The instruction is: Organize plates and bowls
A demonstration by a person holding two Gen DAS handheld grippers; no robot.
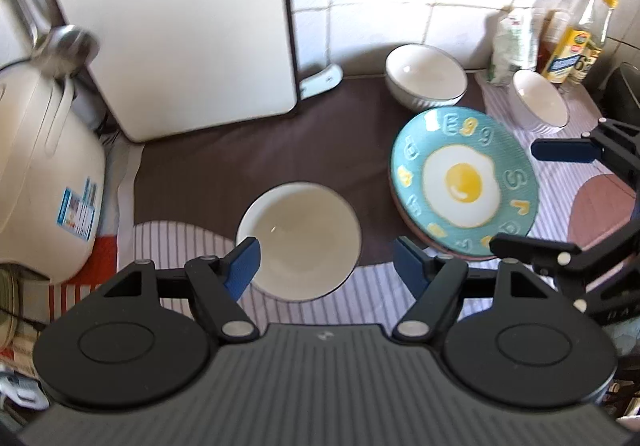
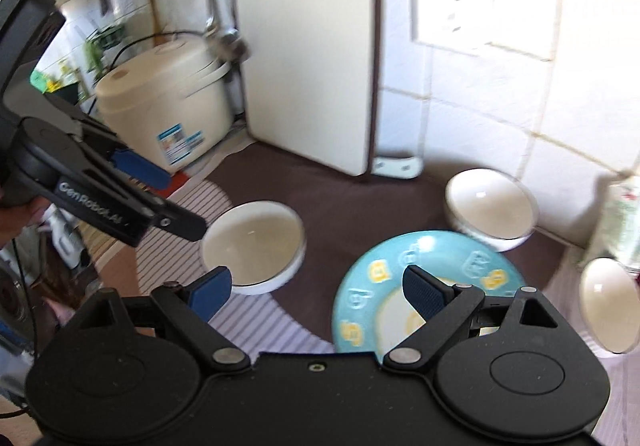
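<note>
A white bowl (image 1: 299, 240) sits on the brown mat just ahead of my open, empty left gripper (image 1: 326, 264); it also shows in the right wrist view (image 2: 252, 246). A teal plate with a fried-egg picture (image 1: 464, 181) lies on top of another plate to its right, and shows under my right gripper (image 2: 408, 266). Two more white bowls stand behind: a large one (image 1: 426, 75) (image 2: 492, 207) and a smaller one (image 1: 540, 101) (image 2: 610, 308). My right gripper (image 2: 316, 292) is open and empty above the plate's near edge. It appears at the right in the left view (image 1: 532, 197).
A cream rice cooker (image 1: 44, 169) stands at the left. A white cutting board (image 1: 172, 25) leans on the tiled wall. Oil bottles (image 1: 580, 33) and a bag (image 1: 512, 45) stand at the back right. A striped cloth (image 1: 360, 298) covers the counter's front.
</note>
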